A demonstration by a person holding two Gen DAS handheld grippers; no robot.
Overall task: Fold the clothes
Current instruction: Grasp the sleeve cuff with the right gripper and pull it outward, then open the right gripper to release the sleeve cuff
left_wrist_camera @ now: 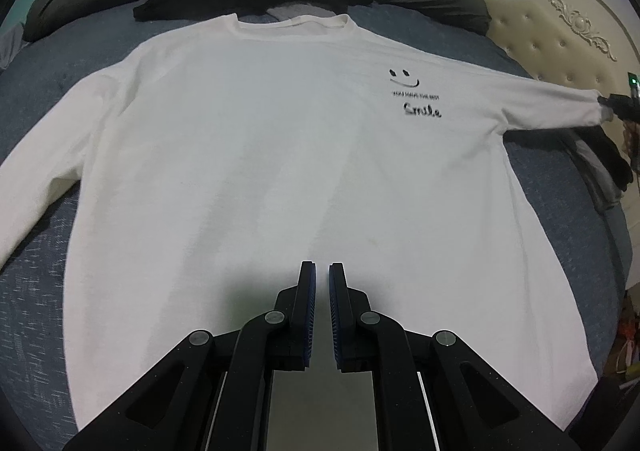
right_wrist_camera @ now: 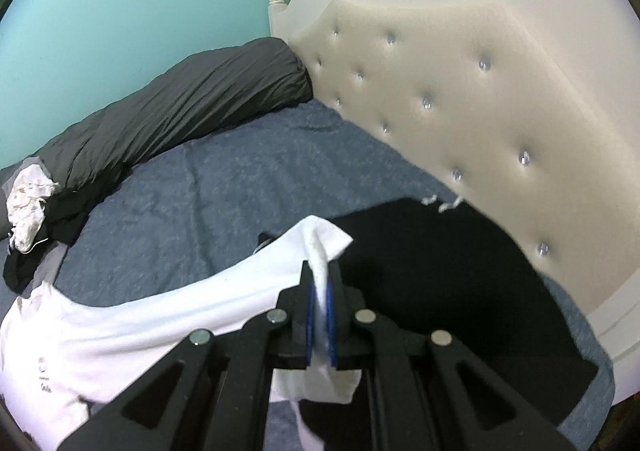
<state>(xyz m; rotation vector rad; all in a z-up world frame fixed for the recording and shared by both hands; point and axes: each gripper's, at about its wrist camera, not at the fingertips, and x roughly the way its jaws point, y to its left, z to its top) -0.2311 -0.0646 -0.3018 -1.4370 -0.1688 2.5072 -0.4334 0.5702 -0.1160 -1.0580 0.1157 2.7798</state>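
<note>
On the blue bedspread point(left_wrist_camera: 80, 63) (tufted headboard point(right_wrist_camera: 460, 99) behind), a white sweatshirt point(left_wrist_camera: 280, 155).

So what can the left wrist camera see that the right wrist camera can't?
Only the left wrist view shows the whole white sweatshirt spread flat, its smiley print readable, and the left tool shut over the hem. Only the right wrist view shows the right tool pinching the sleeve cuff, above a black garment. Both show the blue bedcover, dark pillow and tufted headboard.
</note>
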